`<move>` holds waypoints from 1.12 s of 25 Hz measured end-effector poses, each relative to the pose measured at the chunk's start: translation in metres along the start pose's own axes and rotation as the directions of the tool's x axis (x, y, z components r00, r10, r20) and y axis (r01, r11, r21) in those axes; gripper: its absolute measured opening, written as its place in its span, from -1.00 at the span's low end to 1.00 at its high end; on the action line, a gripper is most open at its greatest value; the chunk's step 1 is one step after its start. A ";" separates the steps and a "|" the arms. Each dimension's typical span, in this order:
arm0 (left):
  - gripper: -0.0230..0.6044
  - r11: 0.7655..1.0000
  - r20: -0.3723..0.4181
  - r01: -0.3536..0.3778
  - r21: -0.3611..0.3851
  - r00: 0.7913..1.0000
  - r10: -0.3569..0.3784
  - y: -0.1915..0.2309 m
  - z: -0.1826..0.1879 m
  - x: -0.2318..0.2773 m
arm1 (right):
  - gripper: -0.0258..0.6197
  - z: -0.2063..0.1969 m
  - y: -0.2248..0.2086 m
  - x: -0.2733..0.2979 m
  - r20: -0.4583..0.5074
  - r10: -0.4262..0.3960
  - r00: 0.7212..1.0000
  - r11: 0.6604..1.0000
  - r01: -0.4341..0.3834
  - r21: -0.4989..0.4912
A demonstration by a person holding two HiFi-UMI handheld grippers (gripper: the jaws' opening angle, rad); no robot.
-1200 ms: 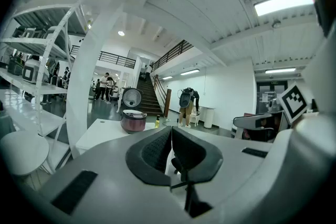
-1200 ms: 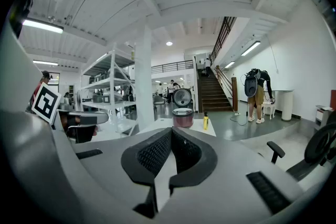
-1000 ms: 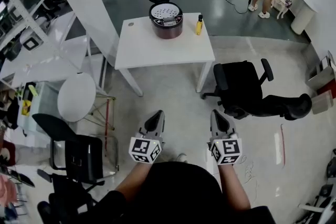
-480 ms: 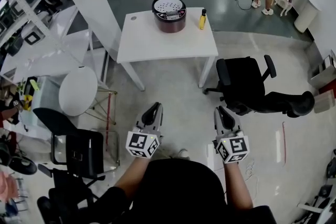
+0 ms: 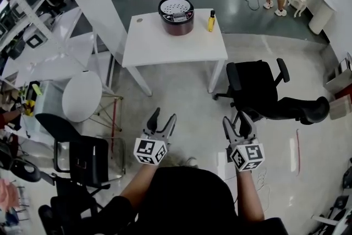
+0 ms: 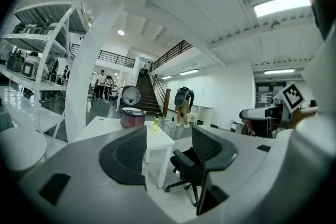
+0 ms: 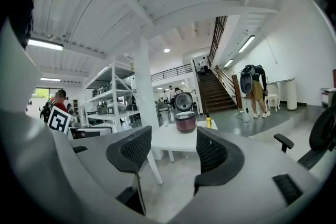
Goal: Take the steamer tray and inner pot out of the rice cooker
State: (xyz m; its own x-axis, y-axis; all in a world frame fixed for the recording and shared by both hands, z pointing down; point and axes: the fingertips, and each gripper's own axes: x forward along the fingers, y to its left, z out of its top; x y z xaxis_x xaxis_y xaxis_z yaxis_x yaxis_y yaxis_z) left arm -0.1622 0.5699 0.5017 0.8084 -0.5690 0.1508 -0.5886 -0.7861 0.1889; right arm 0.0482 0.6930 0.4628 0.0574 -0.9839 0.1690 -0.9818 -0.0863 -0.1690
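Now left gripper (image 5: 164,115) and right gripper (image 5: 239,119) jaws are opening, empty; one rice cooker (image 5: 176,17).

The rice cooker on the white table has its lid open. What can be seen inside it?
Inside the rice cooker, a pale perforated steamer tray fills the opening. Whatever lies under the tray, the inner pot included, is covered and cannot be seen.

Left gripper (image 6: 169,150): jaws opening, nothing between them. Beyond, a white table (image 6: 92,127) carries a maroon rice cooker (image 6: 132,118), lid raised, with a yellow bottle (image 6: 156,123) just beside it. Black office chair (image 6: 186,167) near the table.
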 end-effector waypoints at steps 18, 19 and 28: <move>-0.13 0.998 0.005 -0.037 -0.048 0.999 0.038 0.035 -0.009 0.052 | -0.19 -0.035 -0.014 0.081 -0.132 0.079 0.988 0.994 -0.068 0.082; -0.13 0.998 0.004 -0.031 -0.048 1.000 0.031 0.039 -0.008 0.063 | -0.19 -0.033 -0.018 0.090 -0.131 0.072 0.989 0.995 -0.063 0.075; -0.13 0.997 0.019 -0.010 -0.082 1.000 0.011 0.129 0.029 0.182 | -0.19 -0.016 -0.041 0.217 -0.180 0.101 0.978 0.994 -0.092 0.061</move>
State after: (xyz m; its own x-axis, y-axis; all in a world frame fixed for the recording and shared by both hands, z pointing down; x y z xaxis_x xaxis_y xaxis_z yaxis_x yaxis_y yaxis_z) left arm -0.0906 0.3579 0.5250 0.8018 -0.5822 0.1349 -0.5953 -0.7582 0.2661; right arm 0.0979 0.4852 0.5218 -0.0758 -0.9432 0.3233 -0.9700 -0.0053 -0.2430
